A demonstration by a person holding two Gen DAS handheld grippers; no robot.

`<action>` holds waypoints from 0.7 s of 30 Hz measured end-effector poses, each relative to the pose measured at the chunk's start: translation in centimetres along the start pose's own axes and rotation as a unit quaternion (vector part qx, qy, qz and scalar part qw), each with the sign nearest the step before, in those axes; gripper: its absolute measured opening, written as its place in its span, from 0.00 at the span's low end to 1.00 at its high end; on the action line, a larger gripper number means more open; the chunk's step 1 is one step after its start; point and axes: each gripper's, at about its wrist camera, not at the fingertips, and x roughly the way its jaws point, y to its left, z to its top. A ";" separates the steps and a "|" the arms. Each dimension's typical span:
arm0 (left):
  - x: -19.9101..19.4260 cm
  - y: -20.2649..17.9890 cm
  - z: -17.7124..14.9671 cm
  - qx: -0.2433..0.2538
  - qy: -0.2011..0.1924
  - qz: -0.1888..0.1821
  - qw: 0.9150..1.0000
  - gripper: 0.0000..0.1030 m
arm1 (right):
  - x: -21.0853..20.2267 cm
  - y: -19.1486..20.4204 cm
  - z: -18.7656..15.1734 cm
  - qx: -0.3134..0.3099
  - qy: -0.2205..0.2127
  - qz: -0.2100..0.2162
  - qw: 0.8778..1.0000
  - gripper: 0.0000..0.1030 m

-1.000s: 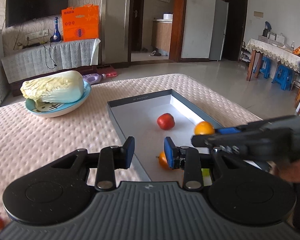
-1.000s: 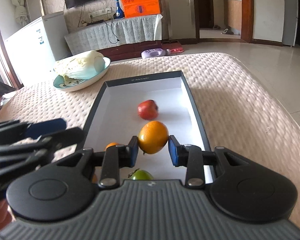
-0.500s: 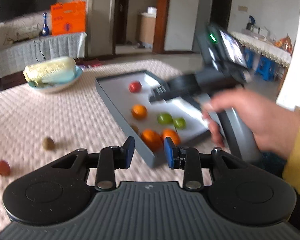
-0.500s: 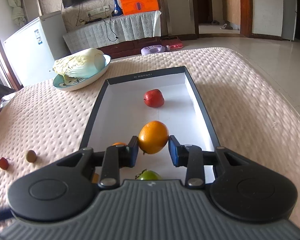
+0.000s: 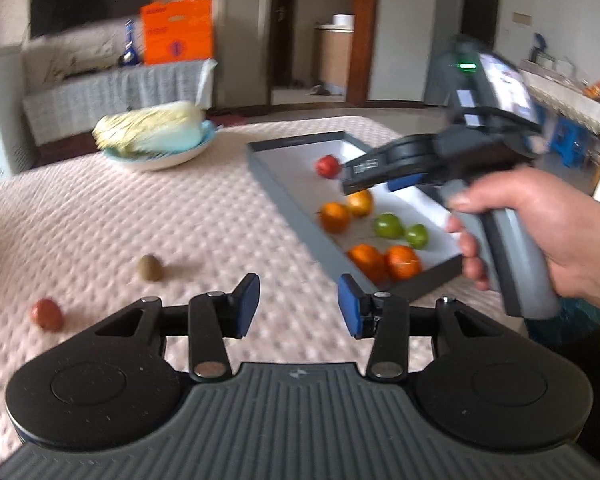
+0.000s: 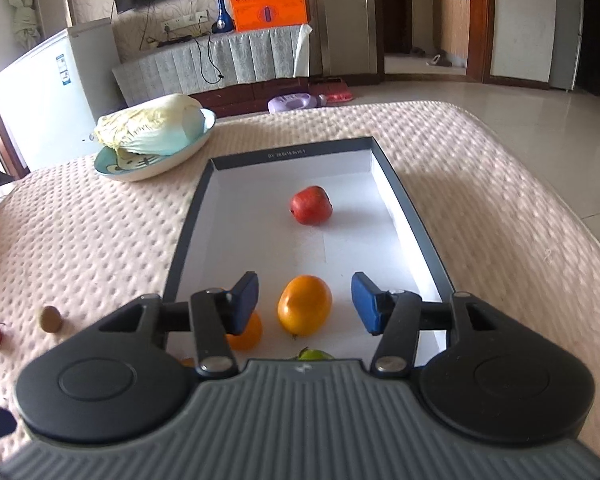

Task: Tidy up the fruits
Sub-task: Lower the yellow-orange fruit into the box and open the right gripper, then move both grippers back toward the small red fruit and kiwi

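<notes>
A grey box with a white floor [image 6: 404, 200] lies on the pink quilted table and holds several fruits. In the right wrist view my right gripper [image 6: 305, 304] is open, and a yellow-orange fruit [image 6: 304, 310] rests on the box floor between its fingers, touching neither. A red apple [image 6: 311, 211] lies farther back in the box. In the left wrist view my left gripper [image 5: 298, 306] is open and empty above the table, left of the box [image 5: 284, 184]. A kiwi [image 5: 150, 267] and a small red fruit [image 5: 47, 314] lie loose on the table.
A plate with a cabbage [image 5: 156, 130] stands at the back left of the table. The person's hand holds the right gripper's body [image 5: 500, 184] over the box's near right corner. The table's right edge drops to the floor [image 6: 540, 128].
My right gripper has opened and let the yellow-orange fruit down onto the box floor. My left gripper has opened wider and swung left, away from the box, bringing the loose fruits closer.
</notes>
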 end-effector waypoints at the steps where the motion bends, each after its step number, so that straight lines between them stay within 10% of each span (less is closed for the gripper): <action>1: 0.0 0.6 0.1 -0.010 0.001 0.005 1.000 0.48 | -0.3 0.2 0.0 0.000 -0.004 0.000 1.000 0.52; 21: -4.6 9.4 -1.1 -0.060 -0.022 0.117 0.991 0.48 | -8.4 8.5 -3.1 -0.076 -0.078 0.163 0.981 0.53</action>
